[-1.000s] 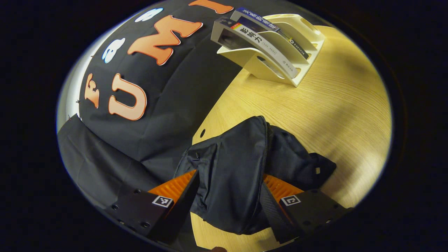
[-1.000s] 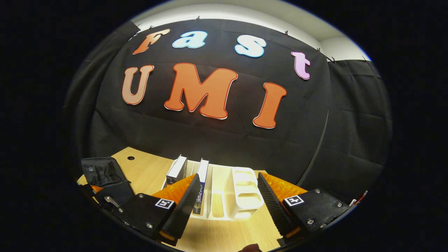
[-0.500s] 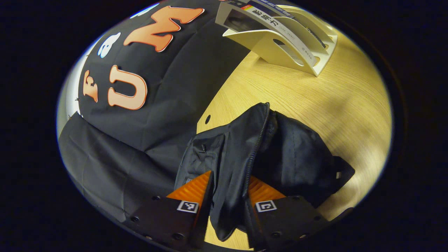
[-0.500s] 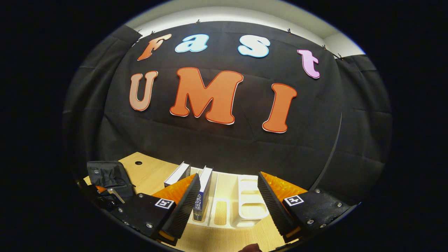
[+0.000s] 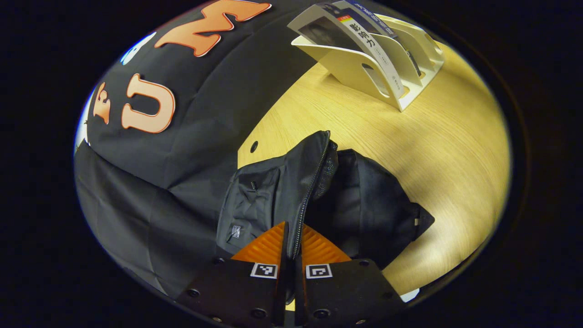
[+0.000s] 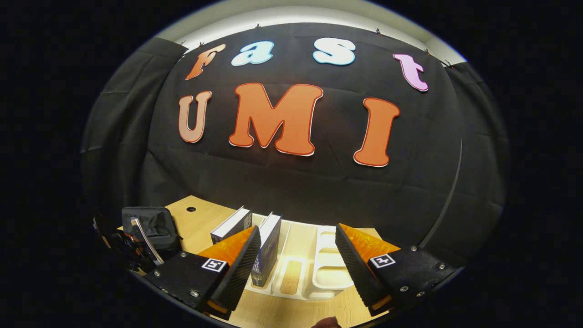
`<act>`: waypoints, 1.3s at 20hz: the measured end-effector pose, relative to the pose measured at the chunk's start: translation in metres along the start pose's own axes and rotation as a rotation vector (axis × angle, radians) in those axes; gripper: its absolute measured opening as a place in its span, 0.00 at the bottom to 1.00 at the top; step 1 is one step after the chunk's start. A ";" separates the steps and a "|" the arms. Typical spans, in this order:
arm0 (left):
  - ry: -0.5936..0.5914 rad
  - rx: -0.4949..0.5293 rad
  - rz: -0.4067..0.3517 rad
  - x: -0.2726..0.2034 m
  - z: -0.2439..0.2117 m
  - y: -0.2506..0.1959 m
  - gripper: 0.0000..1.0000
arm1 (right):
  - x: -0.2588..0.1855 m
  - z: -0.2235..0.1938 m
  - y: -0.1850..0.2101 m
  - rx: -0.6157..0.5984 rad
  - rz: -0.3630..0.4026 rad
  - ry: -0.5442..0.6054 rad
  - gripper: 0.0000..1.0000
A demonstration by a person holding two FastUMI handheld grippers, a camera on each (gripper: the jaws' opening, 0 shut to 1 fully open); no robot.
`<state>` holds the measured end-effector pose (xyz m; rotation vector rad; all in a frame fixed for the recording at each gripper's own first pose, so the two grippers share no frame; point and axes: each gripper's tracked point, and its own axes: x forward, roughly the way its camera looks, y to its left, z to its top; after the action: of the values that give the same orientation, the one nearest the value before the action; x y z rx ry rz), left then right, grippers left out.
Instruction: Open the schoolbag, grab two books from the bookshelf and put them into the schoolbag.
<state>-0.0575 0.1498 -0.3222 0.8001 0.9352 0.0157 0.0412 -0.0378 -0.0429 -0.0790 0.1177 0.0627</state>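
Note:
The black schoolbag (image 5: 360,200) lies slumped on the wooden table (image 5: 437,150). My left gripper (image 5: 291,243) is shut on the bag's zipper edge (image 5: 314,182), which runs up from between the fingers. The white bookshelf (image 5: 355,68) stands beyond the bag, with a white-spined book (image 5: 375,50) and a blue book (image 5: 364,10) leaning in it. In the right gripper view, my right gripper (image 6: 296,266) is open just in front of the bookshelf (image 6: 319,273), its fingers empty. The two books (image 6: 232,223) (image 6: 269,243) stand in the left slots. The schoolbag (image 6: 152,225) is at far left.
The black cloth wall (image 6: 291,182) rises directly behind the table and shelf. A small round hole (image 5: 253,146) sits in the tabletop near the bag. Bare wood stretches between bag and bookshelf. The shelf's right slots (image 6: 330,255) hold nothing.
My left gripper's fingers have closed from wide apart onto the bag's zipper edge, and the bag has been pulled up. My right gripper drifted slightly closer to the bookshelf and stays open.

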 end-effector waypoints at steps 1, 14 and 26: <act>-0.002 -0.004 -0.023 -0.001 0.002 0.003 0.08 | 0.001 0.001 -0.001 -0.002 -0.003 0.001 0.98; -0.106 -0.050 -0.375 -0.017 0.018 0.069 0.07 | 0.031 0.009 0.043 -0.048 -0.069 0.086 0.98; -0.126 -0.048 -0.704 -0.018 0.011 0.112 0.07 | 0.074 0.039 0.110 -0.141 -0.035 0.222 0.98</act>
<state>-0.0248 0.2173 -0.2359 0.3887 1.0493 -0.6155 0.1113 0.0790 -0.0217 -0.2292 0.3337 0.0275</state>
